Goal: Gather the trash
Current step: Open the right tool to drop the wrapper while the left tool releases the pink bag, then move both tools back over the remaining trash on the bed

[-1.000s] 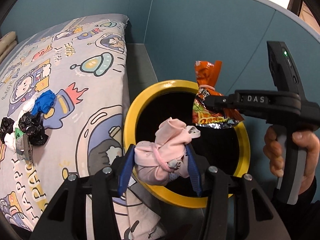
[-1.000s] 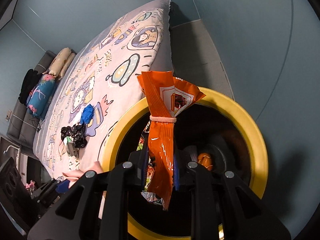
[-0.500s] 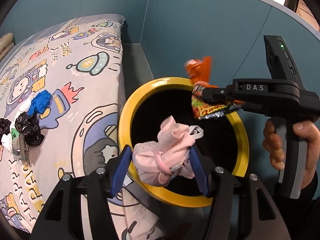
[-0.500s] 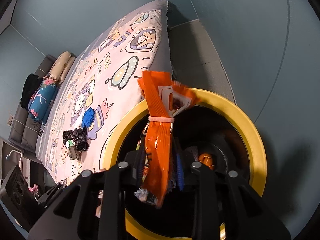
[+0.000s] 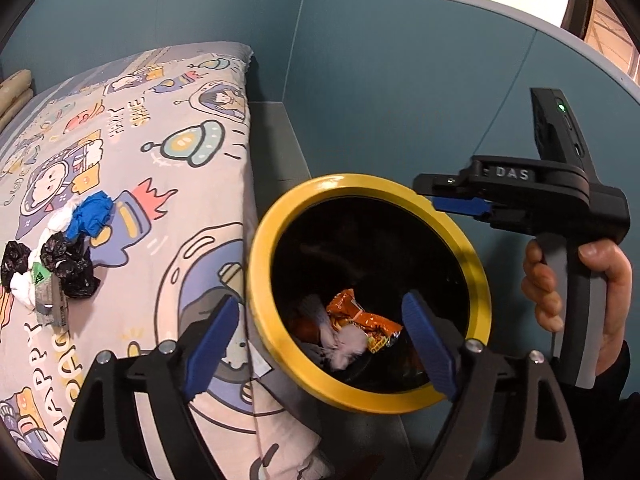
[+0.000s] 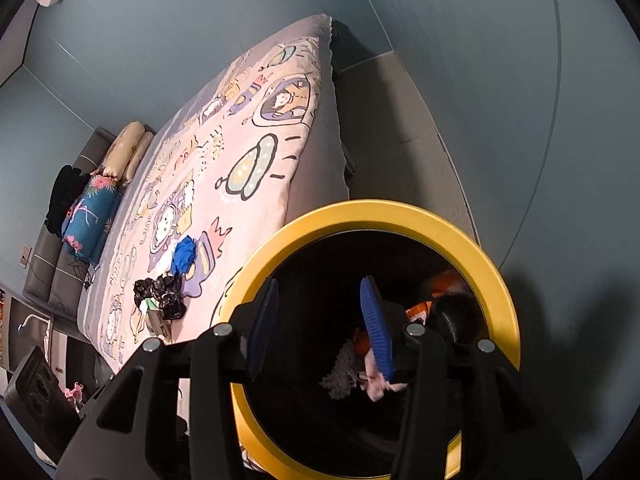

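A black bin with a yellow rim (image 5: 276,224) (image 6: 400,210) stands on the floor beside the bed. My left gripper (image 5: 320,312) hangs over its near edge, jaws opening wide, nothing between them. My right gripper (image 6: 320,292) hovers over the bin mouth, jaws opening and empty; its blue fingertips (image 5: 460,205) show in the left wrist view, held by a hand (image 5: 600,280). At the bin's bottom lie the orange snack bag (image 5: 362,320) and the pink cloth bundle (image 6: 376,384). On the bed lies a heap of trash: blue wad (image 5: 90,216) (image 6: 185,254), black bags (image 5: 66,268) (image 6: 160,296), white tissue (image 5: 24,286).
The bed with a cartoon space sheet (image 5: 120,140) (image 6: 248,120) fills the left side. Teal walls (image 5: 400,80) close in behind and to the right of the bin. Pillows (image 6: 124,152) and a dark sofa (image 6: 52,264) lie at the bed's far end.
Both grippers opened. The pink bundle dropped out of the left jaws and the orange snack bag out of the right jaws; both now lie inside the bin.
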Demonstrator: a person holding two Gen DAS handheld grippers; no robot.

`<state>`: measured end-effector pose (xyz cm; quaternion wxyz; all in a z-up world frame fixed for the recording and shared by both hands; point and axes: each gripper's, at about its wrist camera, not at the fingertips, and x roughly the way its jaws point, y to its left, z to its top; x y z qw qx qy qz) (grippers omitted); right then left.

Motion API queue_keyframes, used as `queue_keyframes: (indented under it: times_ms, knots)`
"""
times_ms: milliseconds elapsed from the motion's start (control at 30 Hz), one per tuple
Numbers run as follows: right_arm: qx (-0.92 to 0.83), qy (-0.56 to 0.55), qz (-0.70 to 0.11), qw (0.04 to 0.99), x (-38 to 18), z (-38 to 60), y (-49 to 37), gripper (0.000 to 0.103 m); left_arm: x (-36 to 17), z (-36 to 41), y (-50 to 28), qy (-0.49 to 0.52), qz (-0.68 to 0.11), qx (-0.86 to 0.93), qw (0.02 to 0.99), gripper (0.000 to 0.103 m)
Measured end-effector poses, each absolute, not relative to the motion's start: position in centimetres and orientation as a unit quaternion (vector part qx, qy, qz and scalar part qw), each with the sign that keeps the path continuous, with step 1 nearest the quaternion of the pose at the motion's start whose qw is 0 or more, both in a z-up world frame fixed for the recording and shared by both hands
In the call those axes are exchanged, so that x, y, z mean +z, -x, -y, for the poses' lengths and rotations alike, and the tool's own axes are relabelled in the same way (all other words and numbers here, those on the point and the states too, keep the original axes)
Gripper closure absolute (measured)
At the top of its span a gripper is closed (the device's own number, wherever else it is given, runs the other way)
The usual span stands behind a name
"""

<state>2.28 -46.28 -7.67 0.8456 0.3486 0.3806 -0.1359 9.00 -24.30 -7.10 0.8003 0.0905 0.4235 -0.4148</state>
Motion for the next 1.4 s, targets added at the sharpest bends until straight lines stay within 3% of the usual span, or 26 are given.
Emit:
queue_keyframes:
  times_ms: [533, 800, 1400]
  knots:
    - [-0.078, -0.305, -0.382, 0.869, -5.4, 42.4, -4.8, 0.046, -5.4, 16.6, -14.3, -0.047, -0.402, -0.326, 0.855, 0.008]
    - [-0.043, -0.281, -0.396, 0.873, -4.9, 39.3, -8.0, 0.041, -5.3, 11.7, -17.4, -0.027, -0.403, -0.270, 0.874, 0.008]
    - [0.034, -0.251, -0.454, 0.854, -7.7, 30.5, -18.3, 0.040, -7.2, 2.1, -23.5, 0.014, -0.419, -0.178, 0.890, 0.008]
